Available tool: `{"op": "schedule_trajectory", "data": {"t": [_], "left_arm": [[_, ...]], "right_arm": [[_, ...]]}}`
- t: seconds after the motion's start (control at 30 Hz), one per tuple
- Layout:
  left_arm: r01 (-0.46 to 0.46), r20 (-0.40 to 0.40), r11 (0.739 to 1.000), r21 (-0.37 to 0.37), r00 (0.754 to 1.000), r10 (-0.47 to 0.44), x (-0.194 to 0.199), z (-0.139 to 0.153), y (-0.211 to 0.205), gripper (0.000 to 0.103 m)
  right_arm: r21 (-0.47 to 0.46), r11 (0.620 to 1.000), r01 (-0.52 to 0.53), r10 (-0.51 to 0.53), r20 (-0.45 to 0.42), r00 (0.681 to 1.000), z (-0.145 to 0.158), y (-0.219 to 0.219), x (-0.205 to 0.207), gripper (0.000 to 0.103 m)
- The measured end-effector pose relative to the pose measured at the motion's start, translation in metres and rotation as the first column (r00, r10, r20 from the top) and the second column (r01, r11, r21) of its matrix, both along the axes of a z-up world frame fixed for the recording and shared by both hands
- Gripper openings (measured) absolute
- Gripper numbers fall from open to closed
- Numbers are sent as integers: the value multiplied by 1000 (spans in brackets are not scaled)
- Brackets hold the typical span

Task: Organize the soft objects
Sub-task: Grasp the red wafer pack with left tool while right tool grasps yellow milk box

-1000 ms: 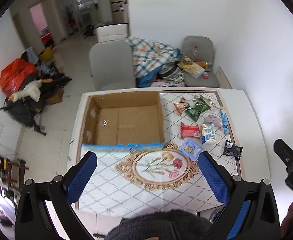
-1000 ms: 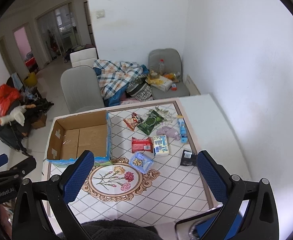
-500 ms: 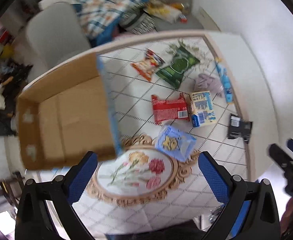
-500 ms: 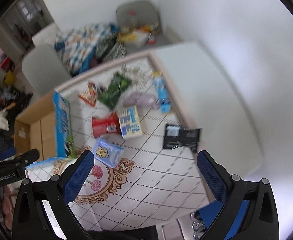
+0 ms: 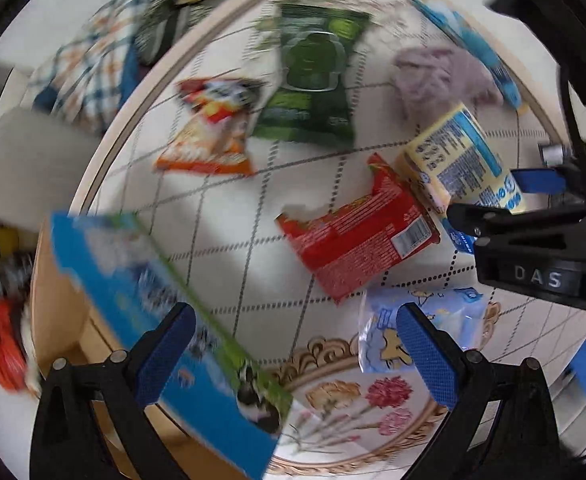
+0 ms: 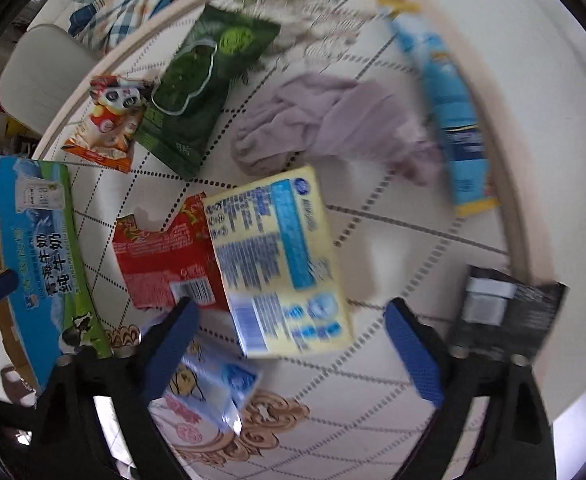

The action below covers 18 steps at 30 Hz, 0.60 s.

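Soft packets lie on the tiled tabletop. In the left wrist view I see a red packet (image 5: 357, 240), a yellow tissue pack (image 5: 461, 160), a light blue packet (image 5: 421, 332), a green bag (image 5: 313, 76), an orange snack bag (image 5: 209, 128) and a lilac cloth (image 5: 441, 76). My left gripper (image 5: 293, 348) is open, low over the table between the box and the light blue packet. My right gripper (image 6: 293, 340) is open, just above the yellow tissue pack (image 6: 277, 256), with the red packet (image 6: 161, 252) and lilac cloth (image 6: 325, 124) nearby.
An open cardboard box with a blue and green printed side (image 5: 165, 320) stands at the table's left; it also shows in the right wrist view (image 6: 41, 252). A blue tube (image 6: 449, 120) and a black packet (image 6: 509, 312) lie near the right rim. Chairs with clothes stand behind.
Both grippers have dropped from high above the table to close over the packets. The views are now blurred from the motion. Both stay open.
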<state>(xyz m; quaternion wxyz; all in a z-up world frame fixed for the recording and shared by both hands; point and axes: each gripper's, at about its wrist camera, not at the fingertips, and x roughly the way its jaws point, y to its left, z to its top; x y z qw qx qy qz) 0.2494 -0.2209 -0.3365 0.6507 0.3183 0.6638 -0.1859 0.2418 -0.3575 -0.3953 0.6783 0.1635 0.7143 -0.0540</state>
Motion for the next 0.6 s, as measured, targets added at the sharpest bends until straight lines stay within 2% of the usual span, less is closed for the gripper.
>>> {"op": "schedule_trajectory", "data": {"t": [0.07, 0.17, 0.37, 0.43, 0.47, 0.53, 0.6], "left_arm": [[70, -17, 997, 12, 997, -70, -1, -9, -11, 103], [138, -46, 990, 43, 990, -136, 3, -27, -26, 103], [220, -124, 971, 91, 970, -208, 12, -67, -48, 102], [241, -153, 966, 91, 962, -226, 11, -75, -51, 90], [251, -145, 961, 117, 962, -233, 10, -80, -52, 83], [221, -149, 967, 129, 968, -201, 13, -83, -48, 77], [91, -170, 992, 91, 983, -75, 25, -79, -39, 74]], "right_arm": [[19, 1000, -4, 4, -6, 1000, -4, -1, 0, 69], [-24, 999, 34, -35, -52, 998, -3, -18, -10, 68], [-2, 996, 86, -86, -62, 994, -9, -44, -33, 71], [-9, 997, 78, -78, -59, 995, -10, -43, -33, 75], [-16, 997, 70, -71, -56, 996, -11, -40, -33, 76], [-21, 998, 65, -66, -55, 996, -15, -37, -31, 76], [-31, 997, 73, -75, -51, 996, -17, -38, -31, 75]]}}
